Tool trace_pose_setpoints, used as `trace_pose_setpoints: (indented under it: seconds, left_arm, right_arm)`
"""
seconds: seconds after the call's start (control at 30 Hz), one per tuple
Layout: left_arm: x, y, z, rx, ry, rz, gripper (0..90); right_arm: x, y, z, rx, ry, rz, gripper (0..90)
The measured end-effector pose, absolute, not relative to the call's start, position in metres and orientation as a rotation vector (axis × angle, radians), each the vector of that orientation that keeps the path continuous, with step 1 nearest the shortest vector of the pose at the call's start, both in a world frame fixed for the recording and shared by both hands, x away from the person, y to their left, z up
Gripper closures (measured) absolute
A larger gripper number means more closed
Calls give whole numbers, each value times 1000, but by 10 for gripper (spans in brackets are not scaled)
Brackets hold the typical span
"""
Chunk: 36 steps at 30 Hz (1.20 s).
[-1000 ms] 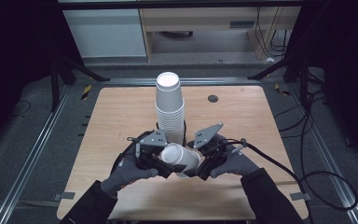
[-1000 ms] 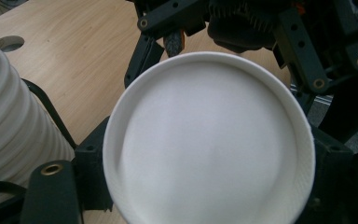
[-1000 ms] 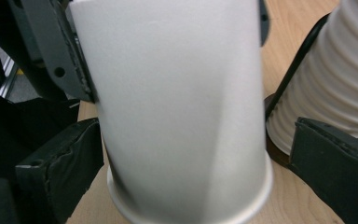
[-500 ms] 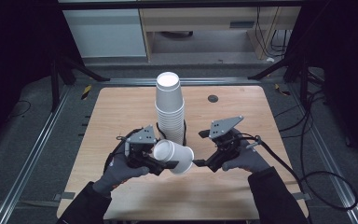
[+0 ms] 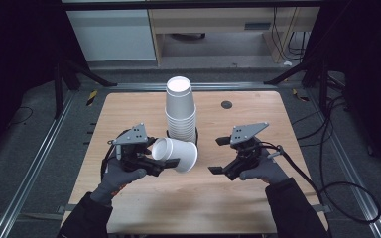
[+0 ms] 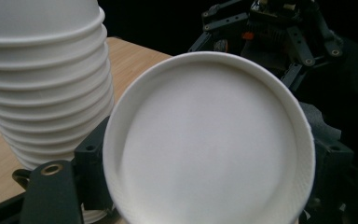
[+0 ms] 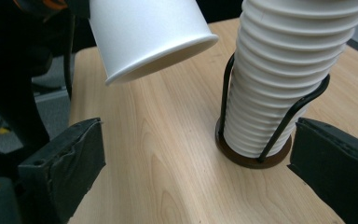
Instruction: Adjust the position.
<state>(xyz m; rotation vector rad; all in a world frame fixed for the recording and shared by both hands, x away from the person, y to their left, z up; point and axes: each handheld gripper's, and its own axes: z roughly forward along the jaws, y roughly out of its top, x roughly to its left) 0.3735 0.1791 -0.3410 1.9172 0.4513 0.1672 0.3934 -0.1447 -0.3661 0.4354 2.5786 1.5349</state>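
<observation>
A white paper cup (image 5: 176,153) lies on its side in the air, mouth towards the right. My left gripper (image 5: 166,157) is shut on its base end; in the left gripper view the cup's round bottom (image 6: 209,140) sits between the black jaws. My right gripper (image 5: 215,155) hovers to the right of the cup, apart from it and open. Its jaws have just been closing a little with nothing between them. In the right gripper view the cup's rim (image 7: 168,51) hangs above the wood, beyond the gripper (image 7: 196,154). A tall stack of white cups (image 5: 180,106) stands upside down behind.
The stack (image 7: 279,79) stands in a black wire holder (image 7: 270,135) with a round brown base at mid-table. The wooden table (image 5: 258,198) has a small dark disc (image 5: 226,104) at the back right. Metal rails and cables run along the floor on both sides.
The right gripper has let go of the cup and drawn off to the right. The left gripper has carried the cup slightly left and up, tipping it onto its side.
</observation>
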Motion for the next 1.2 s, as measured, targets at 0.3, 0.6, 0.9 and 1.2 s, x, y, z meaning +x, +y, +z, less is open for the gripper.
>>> trace_pose_setpoints:
  seconds: [0.3,0.6,0.9,1.2]
  left_arm:
    - [375,174,-342,1900,436,160,217]
    - [375,171,-345,1888,418,159,218]
    - [375,168,-347,1871,410,152,217]
    - [374,162,-345,1847,373,135,217]
  right_arm:
    - [388,-160,-373,509,2497,1633,80]
    - [386,-155,-380,493,2457,1667,112]
    - [385,-146,-386,506,2475,1777,76]
    - [385,-144,-386,491,2483,1823,60]
